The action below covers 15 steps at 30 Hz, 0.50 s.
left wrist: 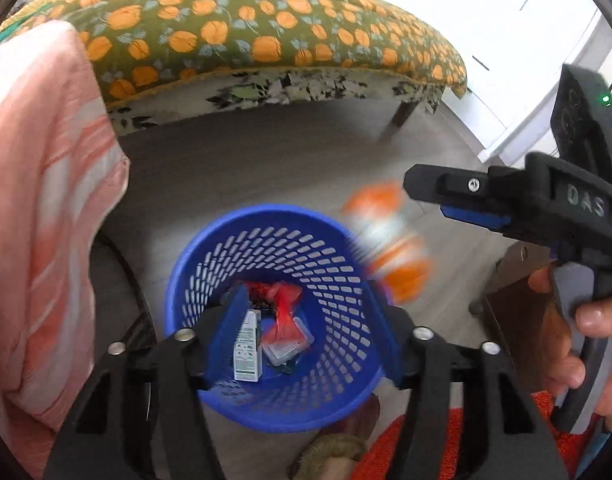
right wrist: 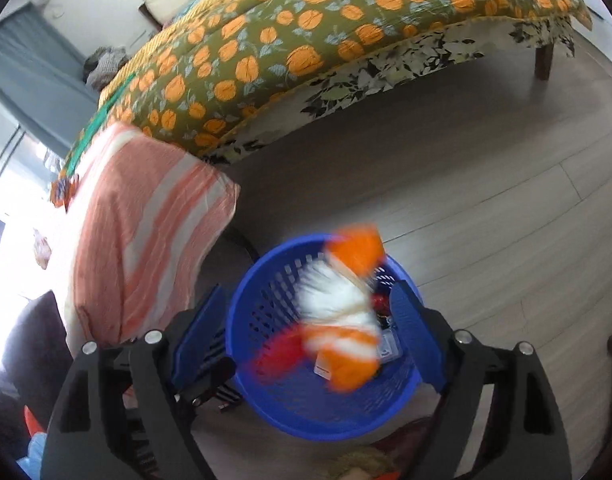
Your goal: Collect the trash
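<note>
A blue plastic mesh basket (left wrist: 338, 264) stands on the floor and holds a red wrapper (left wrist: 283, 312), a small white carton (left wrist: 247, 348) and a clear plastic piece. My left gripper (left wrist: 306, 332) hangs open over the basket with nothing between its fingers. My right gripper (right wrist: 306, 332) is open above the same basket (right wrist: 297, 408). A blurred orange-and-white packet (right wrist: 342, 312) is in the air between its pads and touches neither. From the left wrist view that packet (left wrist: 386, 240) appears at the basket's right rim, below the right gripper (left wrist: 422, 196), which a hand holds.
A bed with an orange-patterned quilt (right wrist: 306, 40) runs across the back, one bed leg (left wrist: 398, 120) on the wooden floor. A pink-and-white striped cloth (left wrist: 45, 200) hangs close on the left. An orange rug (left wrist: 406, 452) lies near the basket, brown furniture (left wrist: 514, 312) to the right.
</note>
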### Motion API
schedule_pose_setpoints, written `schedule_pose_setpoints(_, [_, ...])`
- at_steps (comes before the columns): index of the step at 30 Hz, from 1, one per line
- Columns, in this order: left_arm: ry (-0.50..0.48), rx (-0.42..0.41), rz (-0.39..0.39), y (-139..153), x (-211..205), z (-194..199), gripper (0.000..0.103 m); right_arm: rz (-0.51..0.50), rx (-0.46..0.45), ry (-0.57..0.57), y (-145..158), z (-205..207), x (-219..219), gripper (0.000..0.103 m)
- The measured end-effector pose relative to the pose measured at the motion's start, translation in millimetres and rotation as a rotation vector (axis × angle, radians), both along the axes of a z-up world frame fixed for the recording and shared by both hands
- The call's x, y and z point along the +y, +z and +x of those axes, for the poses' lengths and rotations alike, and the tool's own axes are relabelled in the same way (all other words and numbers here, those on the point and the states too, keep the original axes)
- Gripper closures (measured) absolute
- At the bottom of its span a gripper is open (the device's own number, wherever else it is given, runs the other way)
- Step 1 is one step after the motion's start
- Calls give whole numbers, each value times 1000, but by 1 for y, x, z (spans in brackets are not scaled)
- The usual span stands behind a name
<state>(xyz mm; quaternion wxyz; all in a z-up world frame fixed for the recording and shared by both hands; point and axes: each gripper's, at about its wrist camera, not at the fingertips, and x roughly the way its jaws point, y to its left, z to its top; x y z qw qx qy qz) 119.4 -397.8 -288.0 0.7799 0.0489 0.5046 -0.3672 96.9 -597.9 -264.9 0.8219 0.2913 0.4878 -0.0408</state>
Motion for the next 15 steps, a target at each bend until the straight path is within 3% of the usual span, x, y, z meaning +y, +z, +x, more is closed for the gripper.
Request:
schedule_pose_setpoints(5, [13, -99, -73, 48, 18, -22, 28, -45, -50, -52, 17, -3, -3, 21])
schedule_pose_setpoints(7, [16, -178, -122, 77, 31, -39, 14, -93, -82, -61, 28, -3, 2, 13])
schedule_pose_setpoints(9, [10, -251, -167, 103, 49, -55, 7, -146, -119, -71, 40, -2, 10, 5])
schedule_pose_setpoints(12, [18, -316, -201, 129, 81, -67, 7, -221, -182, -68, 55, 0, 29, 5])
schedule_pose_setpoints(15, [81, -368, -168, 138, 119, -68, 7, -338, -211, -1, 66, 7, 61, 5])
